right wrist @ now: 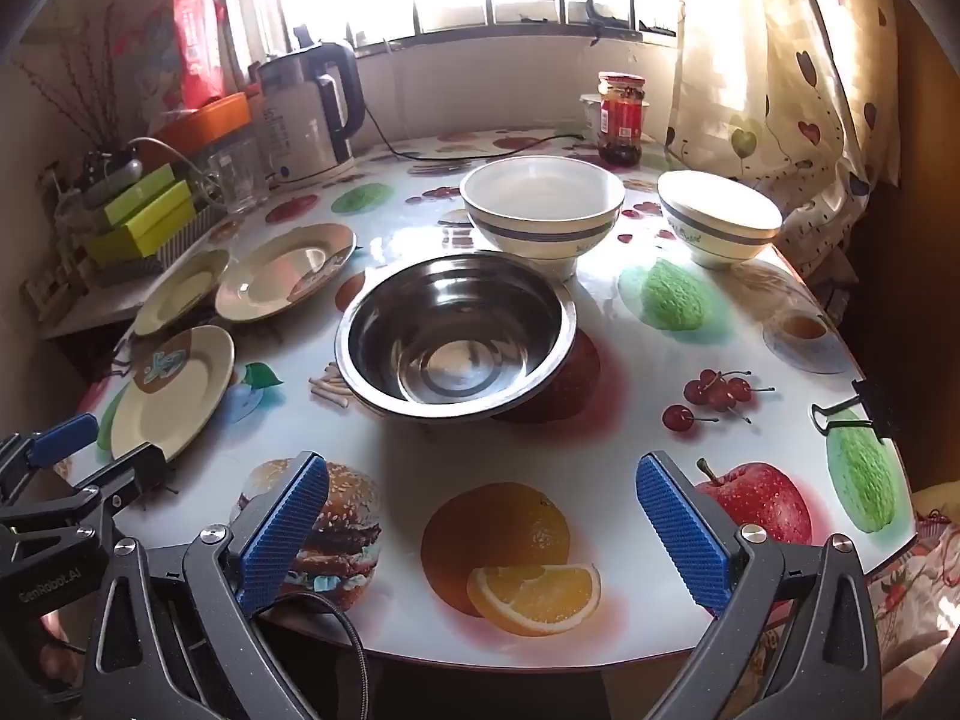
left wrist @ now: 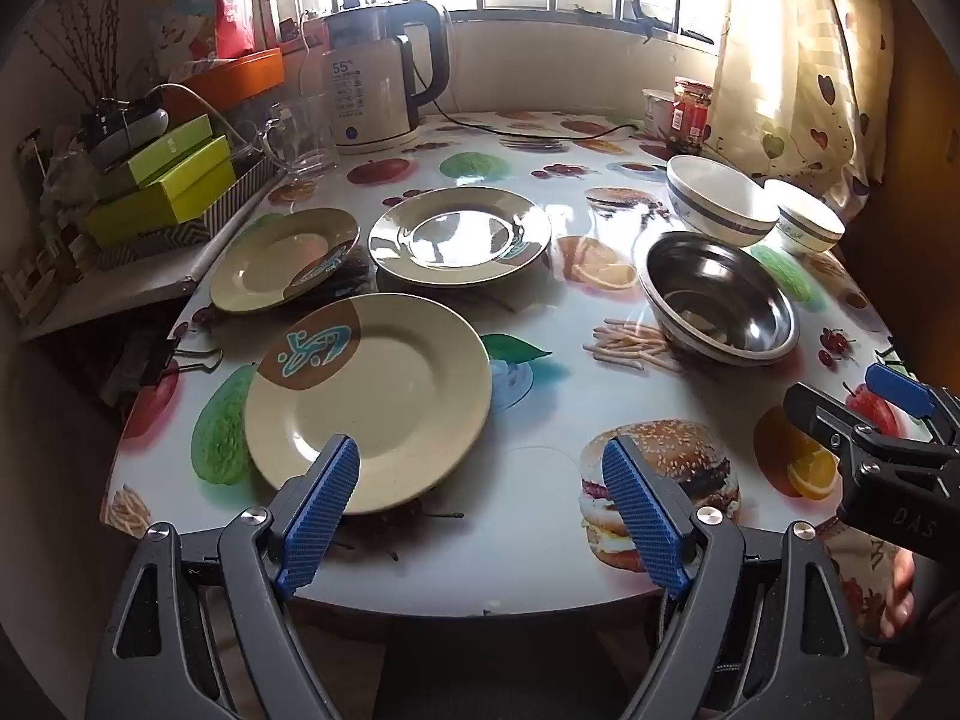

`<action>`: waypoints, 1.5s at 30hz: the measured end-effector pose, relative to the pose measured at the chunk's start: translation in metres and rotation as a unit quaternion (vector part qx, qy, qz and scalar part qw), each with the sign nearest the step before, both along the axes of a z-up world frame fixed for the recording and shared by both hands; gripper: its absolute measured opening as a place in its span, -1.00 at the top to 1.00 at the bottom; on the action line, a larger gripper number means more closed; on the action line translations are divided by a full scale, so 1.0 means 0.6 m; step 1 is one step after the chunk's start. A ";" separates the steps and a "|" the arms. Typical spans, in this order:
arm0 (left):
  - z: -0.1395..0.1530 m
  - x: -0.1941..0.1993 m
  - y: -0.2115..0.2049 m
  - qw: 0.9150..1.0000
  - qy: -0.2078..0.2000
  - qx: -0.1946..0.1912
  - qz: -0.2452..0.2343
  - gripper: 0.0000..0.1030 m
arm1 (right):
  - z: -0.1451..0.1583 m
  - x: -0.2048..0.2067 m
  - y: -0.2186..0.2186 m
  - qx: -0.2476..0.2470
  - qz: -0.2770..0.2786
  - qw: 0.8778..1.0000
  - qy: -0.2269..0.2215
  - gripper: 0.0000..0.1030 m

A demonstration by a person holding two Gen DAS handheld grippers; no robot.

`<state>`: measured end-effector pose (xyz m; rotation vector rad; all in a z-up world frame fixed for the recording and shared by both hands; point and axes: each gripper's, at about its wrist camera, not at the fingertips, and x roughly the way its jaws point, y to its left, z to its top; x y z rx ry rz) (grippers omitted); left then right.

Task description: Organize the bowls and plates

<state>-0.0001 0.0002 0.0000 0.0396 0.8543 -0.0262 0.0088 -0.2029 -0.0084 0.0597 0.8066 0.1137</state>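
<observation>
While both tongs hang above the near edge of the table, neither grips anything. Left tongs: jaws spread wide, empty, with the left blue pad over the near rim of the nearest plate. Right tongs: jaws spread wide, empty, over the printed orange on the tablecloth.

Plates: three cream plates lie on the left half of the table. The nearest plate lies flat by the front edge; the far-left plate sits tilted at the left edge; the middle plate lies beside it, well apart from the nearest one.

Bowls: the steel bowl stands near the table centre. Just behind it stands the large white bowl; the small white bowl stands to its right, apart, near the curtain.

Other items: kettle and jar at the back.
</observation>
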 end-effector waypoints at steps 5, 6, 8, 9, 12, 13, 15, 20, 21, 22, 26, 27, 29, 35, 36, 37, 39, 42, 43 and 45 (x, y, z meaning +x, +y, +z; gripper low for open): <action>0.004 0.001 0.001 1.000 0.001 -0.003 -0.001 -0.63 | 0.004 0.002 -0.002 -0.001 0.001 1.000 -0.002 -1.00; 0.006 0.001 0.001 1.000 0.000 -0.003 -0.001 -0.63 | 0.006 0.002 -0.003 0.001 0.002 1.000 -0.003 -1.00; 0.011 0.001 0.001 1.000 -0.001 -0.001 0.001 -0.63 | 0.013 0.002 -0.004 0.005 0.005 1.000 -0.009 -1.00; 0.014 0.001 0.001 1.000 -0.003 0.000 0.001 -0.63 | 0.017 0.002 -0.004 0.006 0.006 1.000 -0.014 -1.00; 0.022 0.006 0.001 1.000 -0.007 0.003 0.001 -0.63 | 0.039 0.001 -0.008 0.005 0.009 1.000 -0.023 -1.00; 0.026 0.006 0.000 1.000 -0.010 0.002 0.001 -0.63 | 0.042 0.002 -0.008 0.010 0.011 1.000 -0.025 -1.00; 0.034 0.008 0.001 1.000 -0.013 0.000 -0.002 -0.63 | 0.045 0.007 -0.005 0.019 0.011 0.999 -0.030 -1.00; 0.042 0.014 0.001 1.000 -0.013 -0.012 -0.013 -0.63 | 0.055 0.005 -0.001 0.015 0.009 0.999 -0.041 -1.00; 0.042 0.014 0.001 1.000 -0.013 -0.013 -0.012 -0.63 | 0.055 0.005 -0.001 0.017 0.007 0.999 -0.041 -1.00; 0.042 0.015 0.002 1.000 -0.013 -0.014 -0.010 -0.63 | 0.056 0.006 -0.003 0.018 0.006 0.999 -0.039 -1.00; 0.044 0.018 0.004 1.000 -0.010 -0.026 -0.009 -0.63 | 0.064 0.003 -0.007 0.019 0.002 0.999 -0.043 -1.00; 0.046 0.019 0.005 1.000 -0.010 -0.028 -0.009 -0.63 | 0.068 0.004 -0.007 0.019 0.000 0.999 -0.045 -1.00; 0.050 0.022 0.006 1.000 -0.012 -0.029 -0.005 -0.63 | 0.072 0.006 -0.004 0.013 -0.003 0.999 -0.045 -1.00; 0.053 0.031 0.011 1.000 -0.010 -0.024 0.001 -0.63 | 0.073 0.017 0.008 0.012 0.006 0.999 -0.042 -1.00; 0.054 0.033 0.013 1.000 -0.011 -0.025 0.002 -0.63 | 0.074 0.019 0.010 0.011 0.008 0.999 -0.042 -1.00; 0.054 0.034 0.013 1.000 -0.012 -0.024 0.003 -0.63 | 0.075 0.022 0.013 0.009 0.011 0.999 -0.042 -1.00; 0.057 0.036 0.015 1.000 -0.014 -0.022 0.006 -0.63 | 0.077 0.027 0.016 0.009 0.016 0.999 -0.041 -1.00; 0.063 0.041 0.016 1.000 -0.017 -0.024 0.010 -0.63 | 0.081 0.031 0.018 0.010 0.022 0.999 -0.043 -1.00; 0.065 0.042 0.016 1.000 -0.019 -0.023 0.010 -0.63 | 0.082 0.034 0.018 0.009 0.021 0.999 -0.042 -1.00; 0.067 0.049 0.014 1.000 -0.020 -0.019 0.011 -0.63 | 0.083 0.041 0.016 0.010 0.020 0.999 -0.040 -1.00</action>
